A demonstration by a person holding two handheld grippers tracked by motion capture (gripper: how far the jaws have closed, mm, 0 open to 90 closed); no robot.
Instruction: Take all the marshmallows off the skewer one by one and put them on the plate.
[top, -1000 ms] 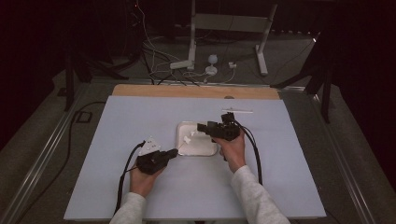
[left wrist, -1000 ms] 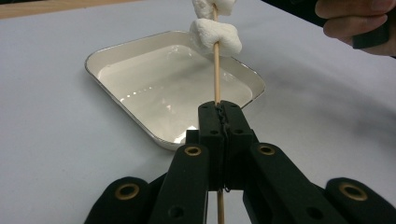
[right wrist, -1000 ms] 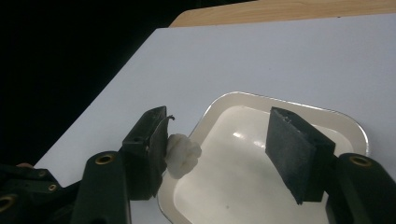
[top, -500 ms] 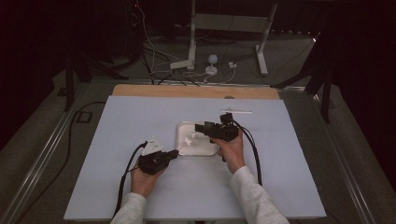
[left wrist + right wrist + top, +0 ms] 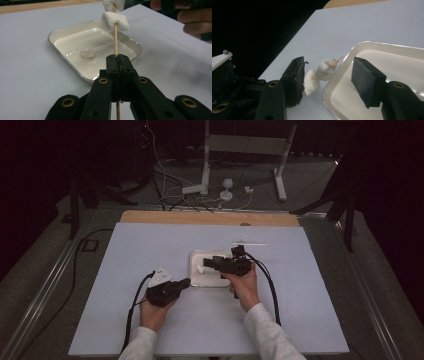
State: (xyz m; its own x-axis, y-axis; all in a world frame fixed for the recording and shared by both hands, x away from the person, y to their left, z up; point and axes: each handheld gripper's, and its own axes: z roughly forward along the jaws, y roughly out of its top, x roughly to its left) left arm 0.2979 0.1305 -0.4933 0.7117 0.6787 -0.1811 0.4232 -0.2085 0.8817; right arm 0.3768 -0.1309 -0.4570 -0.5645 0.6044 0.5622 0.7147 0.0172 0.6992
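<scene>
Near table's middle, high view: white tray [image 5: 196, 270] on pale sheet [image 5: 125, 320]; left gripper [image 5: 186, 282] at tray's near-left corner, right gripper [image 5: 210, 262] over tray's right edge, both meeting there to work one skewer.

Left gripper view: jaws together, clamped on wooden skewer [image 5: 116, 42], held upright to steady it; two marshmallows [image 5: 115, 21] threaded on top; spare marshmallow [image 5: 87, 53] lies inside tray [image 5: 62, 33].

Right gripper view: jaws apart, have just been closing, flanking both marshmallows [image 5: 325, 68] without pressing; likely positioning to push them down skewer [image 5: 336, 61].

Jaws clamped on skewer [image 5: 115, 41], two marshmallows [image 5: 115, 20] above tray [image 5: 62, 33]
</scene>
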